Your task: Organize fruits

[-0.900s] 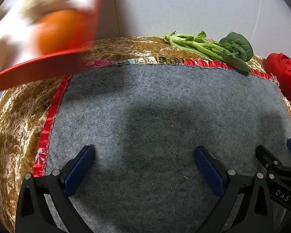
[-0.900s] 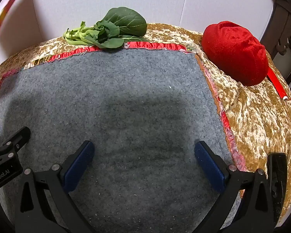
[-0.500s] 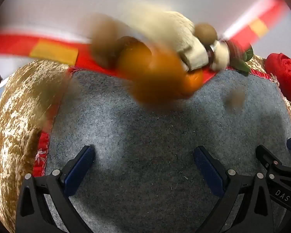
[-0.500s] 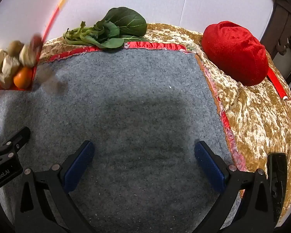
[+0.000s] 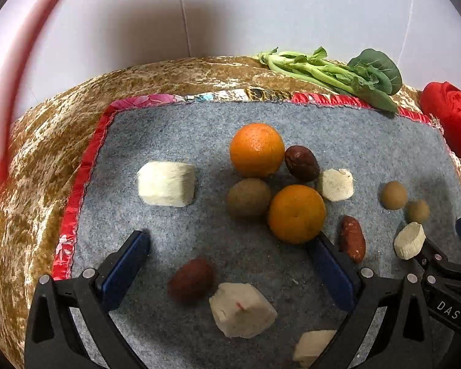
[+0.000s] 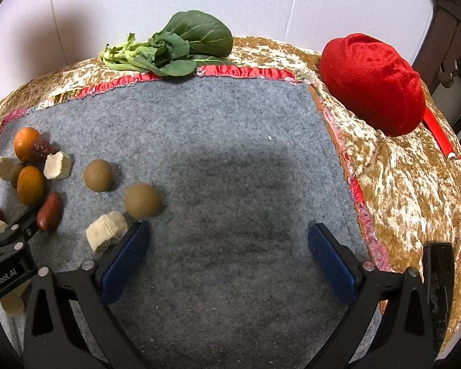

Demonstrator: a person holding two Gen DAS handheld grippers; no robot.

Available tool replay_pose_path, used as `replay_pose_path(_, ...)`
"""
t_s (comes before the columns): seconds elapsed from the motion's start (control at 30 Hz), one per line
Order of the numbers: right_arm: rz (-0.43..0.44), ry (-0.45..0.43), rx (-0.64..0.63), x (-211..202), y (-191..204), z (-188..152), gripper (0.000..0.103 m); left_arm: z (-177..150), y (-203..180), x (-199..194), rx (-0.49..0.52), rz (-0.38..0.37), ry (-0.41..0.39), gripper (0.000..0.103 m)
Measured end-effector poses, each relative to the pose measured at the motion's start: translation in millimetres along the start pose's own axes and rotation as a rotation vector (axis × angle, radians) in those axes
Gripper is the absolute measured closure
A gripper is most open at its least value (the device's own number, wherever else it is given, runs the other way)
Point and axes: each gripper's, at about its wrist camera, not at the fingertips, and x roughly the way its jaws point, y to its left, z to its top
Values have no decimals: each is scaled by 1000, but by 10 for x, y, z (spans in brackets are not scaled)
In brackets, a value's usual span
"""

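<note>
Grey felt mat on gold-clothed desk. Scattered on it, loose: two oranges, red dates, brown round fruits, pale cut chunks. Greens and red cushion at far edge. Left tongs: apart, empty. Right tongs: apart, empty.

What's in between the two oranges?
In the left wrist view, no fruit sits in the gap between the far orange and the near orange. A brown ball fruit and a dark red date flank it.
</note>
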Motion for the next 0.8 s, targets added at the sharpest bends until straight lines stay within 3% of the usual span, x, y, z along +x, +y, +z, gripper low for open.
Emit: replay_pose_path(0.8, -3, 0, -2, -3, 2, 1, 0, 32, -37, 15, 2, 3, 3, 0)
